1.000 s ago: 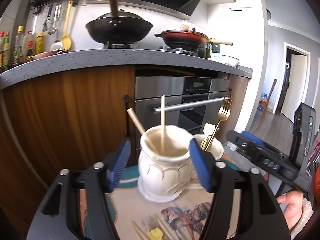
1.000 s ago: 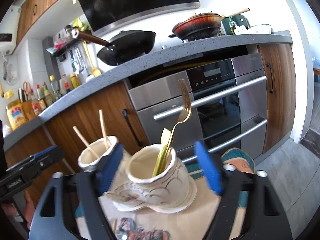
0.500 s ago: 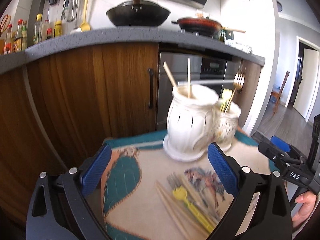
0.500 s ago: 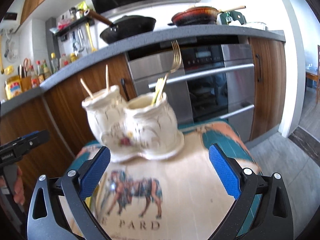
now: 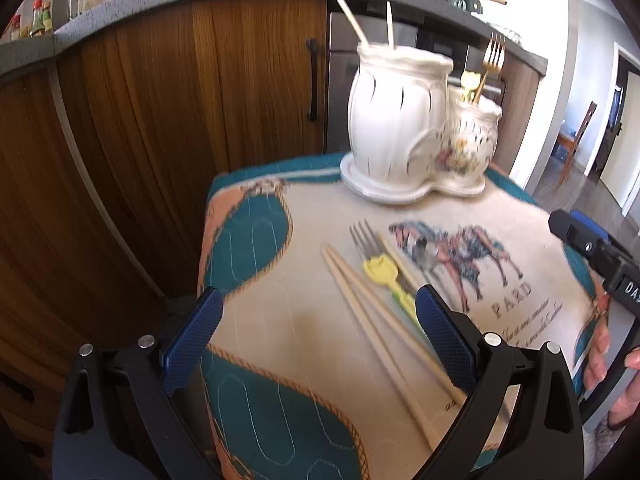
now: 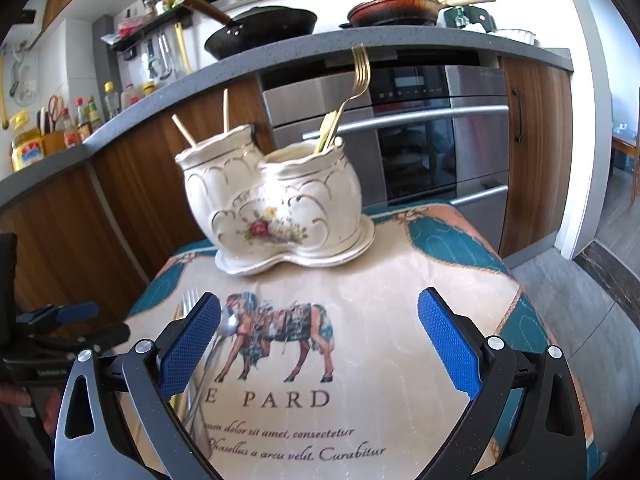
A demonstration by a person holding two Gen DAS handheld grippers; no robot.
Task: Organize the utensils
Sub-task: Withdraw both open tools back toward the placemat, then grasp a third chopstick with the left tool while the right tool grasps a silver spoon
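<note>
Utensils [image 5: 372,280] beside cloth [image 6: 360,360] lettering "PARD"

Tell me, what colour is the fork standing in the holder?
Gold; the fork shows best in the right wrist view.

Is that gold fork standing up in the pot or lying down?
Standing: the gold fork rises tines-up from the right pot.
</note>
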